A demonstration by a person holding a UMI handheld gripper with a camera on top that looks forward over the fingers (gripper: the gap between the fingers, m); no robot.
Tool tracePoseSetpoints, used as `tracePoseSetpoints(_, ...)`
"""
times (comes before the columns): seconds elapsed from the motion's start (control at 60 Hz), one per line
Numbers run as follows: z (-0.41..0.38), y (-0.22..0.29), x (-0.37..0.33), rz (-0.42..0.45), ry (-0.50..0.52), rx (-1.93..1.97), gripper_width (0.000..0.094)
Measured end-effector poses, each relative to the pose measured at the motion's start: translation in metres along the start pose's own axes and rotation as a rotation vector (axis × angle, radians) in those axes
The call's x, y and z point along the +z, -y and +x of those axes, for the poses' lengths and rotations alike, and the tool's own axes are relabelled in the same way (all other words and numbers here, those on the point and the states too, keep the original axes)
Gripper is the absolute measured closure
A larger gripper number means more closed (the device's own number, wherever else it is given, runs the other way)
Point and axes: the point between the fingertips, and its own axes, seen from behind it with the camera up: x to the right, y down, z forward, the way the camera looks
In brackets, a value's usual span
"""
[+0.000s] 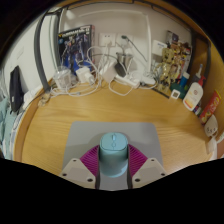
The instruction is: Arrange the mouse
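Teal-grey and rounded, the mouse (pixel 113 150) sits between the gripper (pixel 113 168)'s fingers, their magenta pads (pixel 90 160) close against both its sides; whether they truly press on it cannot be told, and its near end is hidden. It lies on a grey mat (pixel 95 135) on the wooden desk (pixel 60 120). Beyond, white cables (pixel 105 70) and small clutter against the wall are hard to make out.

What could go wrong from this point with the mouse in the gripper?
The mouse sits between the gripper fingers; whether both pads press on it is unclear, so it might slip when moved. Placed carelessly, it could miss the grey mat. A long forward sweep could snag the white cables at the desk's back.
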Motion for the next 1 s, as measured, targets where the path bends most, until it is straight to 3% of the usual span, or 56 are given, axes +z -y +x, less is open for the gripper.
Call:
tracePoseSetpoints(0.1,-0.007,-0.007,0.007,-0.005,0.018,0.004,0.0546)
tracePoseSetpoints(0.3,-0.005,-0.01,0.006,-0.027,0.014,-0.013,0.0397)
tracePoseSetpoints(0.4,-0.005,-0.013,-0.002,-0.052,0.005,-0.072,0.0152)
tracePoseSetpoints(0.433,-0.007,-0.011,-0.007,-0.055,0.011,-0.082,0.0125)
tracePoseSetpoints(0.683,0.001,0.037,-0.09,0.033,0.084,-0.045,0.0124)
tracePoseSetpoints(1.0,0.082,0.12,-0.213,0.252,0.026,0.033,0.0126)
